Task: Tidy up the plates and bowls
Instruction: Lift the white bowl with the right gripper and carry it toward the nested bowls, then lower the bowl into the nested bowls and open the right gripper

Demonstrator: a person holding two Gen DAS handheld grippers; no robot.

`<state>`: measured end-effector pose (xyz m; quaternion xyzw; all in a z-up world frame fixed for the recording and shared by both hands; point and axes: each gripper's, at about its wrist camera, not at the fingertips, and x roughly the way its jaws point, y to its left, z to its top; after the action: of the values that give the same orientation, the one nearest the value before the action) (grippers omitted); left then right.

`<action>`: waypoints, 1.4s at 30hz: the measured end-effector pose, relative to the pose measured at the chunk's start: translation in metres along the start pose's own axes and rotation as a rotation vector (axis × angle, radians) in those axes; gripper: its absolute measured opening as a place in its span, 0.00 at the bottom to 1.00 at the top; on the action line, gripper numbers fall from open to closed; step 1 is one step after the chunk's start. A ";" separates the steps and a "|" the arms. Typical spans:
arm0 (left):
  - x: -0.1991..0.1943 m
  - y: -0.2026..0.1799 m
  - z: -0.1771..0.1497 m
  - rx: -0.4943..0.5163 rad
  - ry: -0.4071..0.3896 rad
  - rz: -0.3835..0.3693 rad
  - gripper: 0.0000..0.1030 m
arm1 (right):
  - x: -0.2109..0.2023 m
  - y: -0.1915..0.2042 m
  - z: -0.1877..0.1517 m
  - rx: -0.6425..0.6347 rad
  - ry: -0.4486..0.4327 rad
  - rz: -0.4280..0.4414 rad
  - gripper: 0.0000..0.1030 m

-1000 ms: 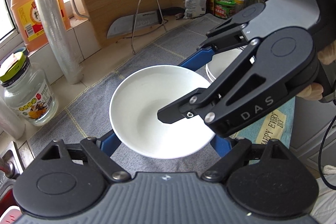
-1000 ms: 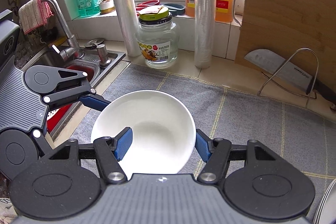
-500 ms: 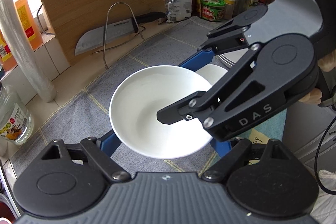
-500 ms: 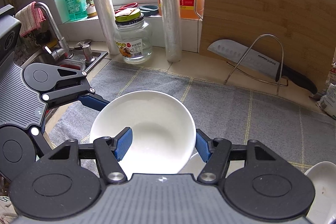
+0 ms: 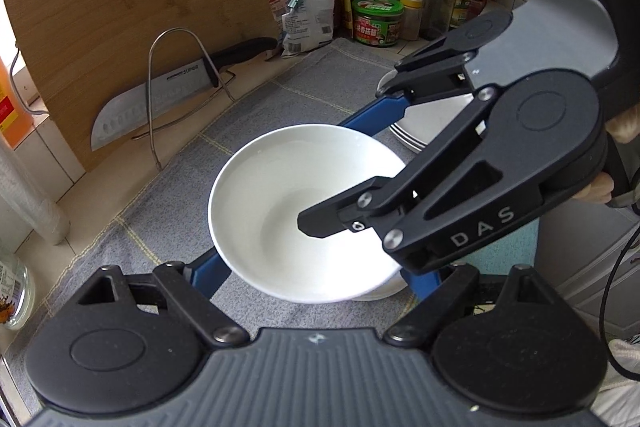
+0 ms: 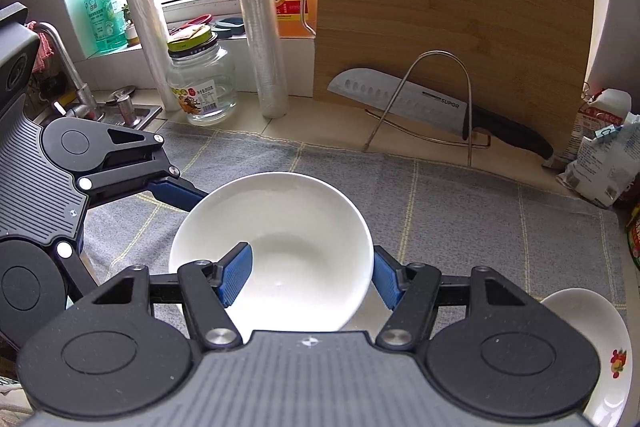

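Note:
A white bowl (image 5: 292,203) is held between both grippers above the grey mat. My left gripper (image 5: 316,273) is shut on the bowl, its blue fingers (image 5: 208,273) pressed against the outside. My right gripper (image 6: 310,277) is shut on the bowl (image 6: 276,227) too, one blue finger (image 6: 236,273) inside the rim and one outside. A second white dish (image 5: 380,293) peeks out under the bowl. A stack of plates (image 5: 432,119) lies behind the right gripper, and a plate with a fruit print (image 6: 596,355) sits at the lower right.
A grey checked mat (image 6: 480,211) covers the counter. A bamboo cutting board (image 6: 452,27), knife (image 6: 420,103) and wire rack (image 6: 432,103) stand at the back. A glass jar (image 6: 202,79), film rolls (image 6: 260,19) and sink tap (image 6: 68,71) are left; condiment bottles (image 5: 376,23) right.
Both grippers have carried the bowl rightwards along the counter, away from the sink and jar, to above a second dish near the plates. The grip on the bowl is unchanged.

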<state>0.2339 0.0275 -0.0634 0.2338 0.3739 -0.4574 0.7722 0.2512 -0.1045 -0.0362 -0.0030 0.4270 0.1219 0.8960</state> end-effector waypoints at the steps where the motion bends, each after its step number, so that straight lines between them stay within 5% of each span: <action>1: 0.002 0.000 0.002 0.003 0.001 -0.004 0.87 | 0.000 -0.003 -0.001 0.003 0.002 -0.003 0.68; 42: 0.037 -0.008 0.018 0.032 0.133 -0.130 0.87 | 0.005 -0.029 -0.025 0.092 0.081 -0.038 0.68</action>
<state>0.2446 -0.0085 -0.0815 0.2514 0.4313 -0.4959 0.7105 0.2418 -0.1348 -0.0583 0.0251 0.4681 0.0849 0.8792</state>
